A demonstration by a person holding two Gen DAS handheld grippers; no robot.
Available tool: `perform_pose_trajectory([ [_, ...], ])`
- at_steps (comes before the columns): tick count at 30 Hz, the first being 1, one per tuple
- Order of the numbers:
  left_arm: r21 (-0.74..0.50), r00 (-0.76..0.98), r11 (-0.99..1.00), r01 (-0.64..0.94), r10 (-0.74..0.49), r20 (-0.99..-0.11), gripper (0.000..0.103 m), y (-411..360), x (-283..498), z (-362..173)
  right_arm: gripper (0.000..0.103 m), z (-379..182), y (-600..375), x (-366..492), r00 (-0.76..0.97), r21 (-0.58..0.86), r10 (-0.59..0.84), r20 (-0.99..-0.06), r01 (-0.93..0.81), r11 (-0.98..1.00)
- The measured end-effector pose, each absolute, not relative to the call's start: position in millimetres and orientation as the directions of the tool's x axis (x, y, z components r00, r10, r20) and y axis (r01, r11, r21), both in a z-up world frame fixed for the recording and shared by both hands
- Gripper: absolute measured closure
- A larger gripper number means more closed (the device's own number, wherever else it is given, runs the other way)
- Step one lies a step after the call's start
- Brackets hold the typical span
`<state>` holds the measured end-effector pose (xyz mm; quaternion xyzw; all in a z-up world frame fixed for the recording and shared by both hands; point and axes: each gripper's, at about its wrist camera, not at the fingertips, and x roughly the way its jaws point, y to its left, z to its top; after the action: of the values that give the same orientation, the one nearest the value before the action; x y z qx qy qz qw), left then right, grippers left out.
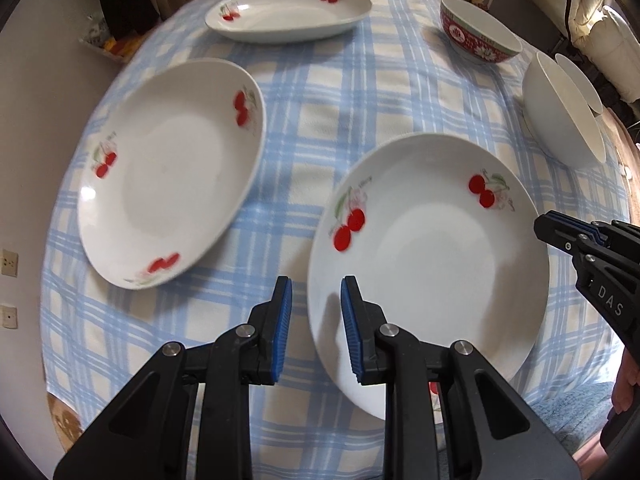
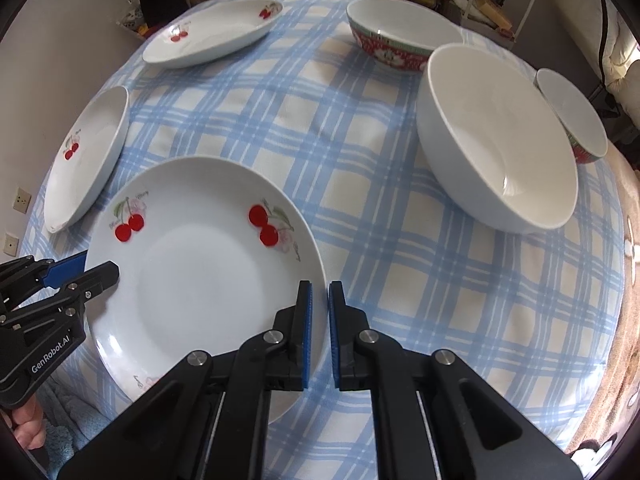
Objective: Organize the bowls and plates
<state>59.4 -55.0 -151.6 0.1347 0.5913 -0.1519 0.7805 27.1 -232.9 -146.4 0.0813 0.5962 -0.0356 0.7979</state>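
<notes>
Three white cherry-print plates lie on the checked tablecloth: a near plate (image 1: 432, 256) (image 2: 200, 280), a left plate (image 1: 168, 168) (image 2: 86, 156) and a far plate (image 1: 286, 10) (image 2: 214, 32). My left gripper (image 1: 316, 332) is open and straddles the near plate's left rim, one finger on each side; it also shows in the right wrist view (image 2: 94, 268). My right gripper (image 2: 320, 334) is slightly open around the same plate's right rim; it also shows in the left wrist view (image 1: 560, 232). A large white bowl (image 2: 496, 136) (image 1: 560, 112) sits at right.
A red patterned bowl (image 2: 400, 36) (image 1: 480, 36) stands at the back right. A smaller red-rimmed bowl (image 2: 572, 112) sits behind the white bowl near the table's right edge. Shelves and clutter lie beyond the round table (image 1: 328, 92).
</notes>
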Motion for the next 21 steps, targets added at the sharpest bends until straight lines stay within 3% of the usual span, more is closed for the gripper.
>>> perform_pose_trajectory([
  [7,0.074,0.328,0.918,0.390,-0.063,-0.943,0.078,-45,60,-125,0.093,-132,-231,27,0.336,0.047,-0.006,-0.942,0.151,0.987],
  [9,0.075,0.342,0.920,0.384,-0.066,-0.937,0.078,-42,68,-116,0.087,-129,-230,29,0.353,0.035,-0.020,-0.935,0.149,0.988],
  [11,0.098,0.367,0.919,0.383,-0.054,-0.929,0.077,-39,77,-108,0.068,-124,-229,31,0.375,0.027,-0.030,-0.926,0.144,0.989],
  [16,0.115,0.406,0.927,0.358,-0.044,-0.913,0.073,-32,94,-94,0.050,-110,-223,39,0.432,0.004,-0.056,-0.900,0.135,0.991],
  [18,0.114,0.416,0.932,0.343,-0.042,-0.909,0.067,-28,102,-88,0.038,-104,-221,42,0.459,-0.005,-0.065,-0.886,0.130,0.991],
  [20,0.119,0.425,0.942,0.314,-0.028,-0.905,0.046,-22,108,-83,0.030,-96,-216,46,0.499,-0.021,-0.082,-0.863,0.125,0.992],
  [21,0.127,0.439,0.946,0.299,-0.018,-0.898,0.045,-19,112,-80,0.027,-92,-213,47,0.515,-0.028,-0.087,-0.853,0.122,0.992],
])
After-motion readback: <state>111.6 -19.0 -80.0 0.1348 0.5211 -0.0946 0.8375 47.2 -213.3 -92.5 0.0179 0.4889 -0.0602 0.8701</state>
